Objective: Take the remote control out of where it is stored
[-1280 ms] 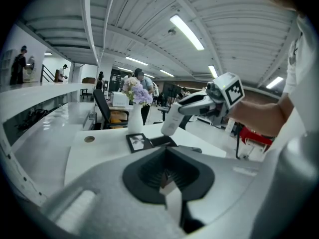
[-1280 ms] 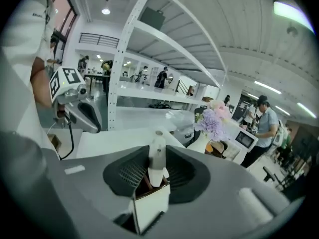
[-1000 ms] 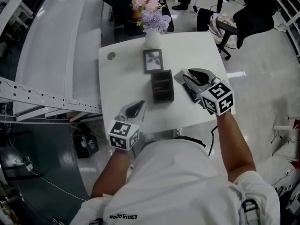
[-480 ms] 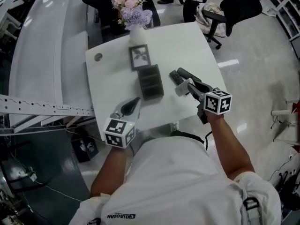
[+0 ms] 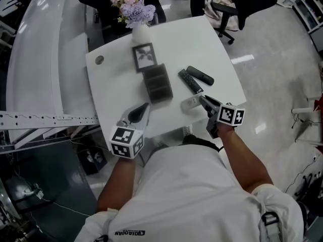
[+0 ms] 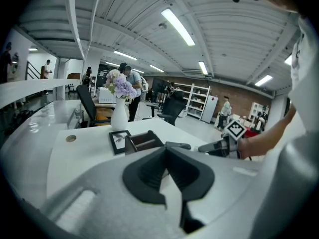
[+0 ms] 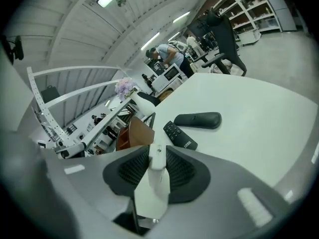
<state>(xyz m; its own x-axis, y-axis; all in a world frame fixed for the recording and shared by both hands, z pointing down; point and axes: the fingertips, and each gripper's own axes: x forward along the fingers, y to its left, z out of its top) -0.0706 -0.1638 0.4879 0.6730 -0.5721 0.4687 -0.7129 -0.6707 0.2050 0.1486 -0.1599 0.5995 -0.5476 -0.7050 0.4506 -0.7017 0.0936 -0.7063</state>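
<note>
White slim remote clamped in right hand-held gripper | left hand-held gripper pinched together, empty

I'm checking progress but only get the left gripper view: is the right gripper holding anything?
Observer: Yes. The right gripper view shows the right gripper shut on a slim white remote.
Operator: I make out one dark remote on the table. Are there more?
Observer: Two lie there side by side in the head view: a buttoned dark remote and a smooth dark remote.
Operator: Where is the white one?
Observer: At the near right part of the table, just in front of those two. Whether it touches the top, I cannot tell.
</note>
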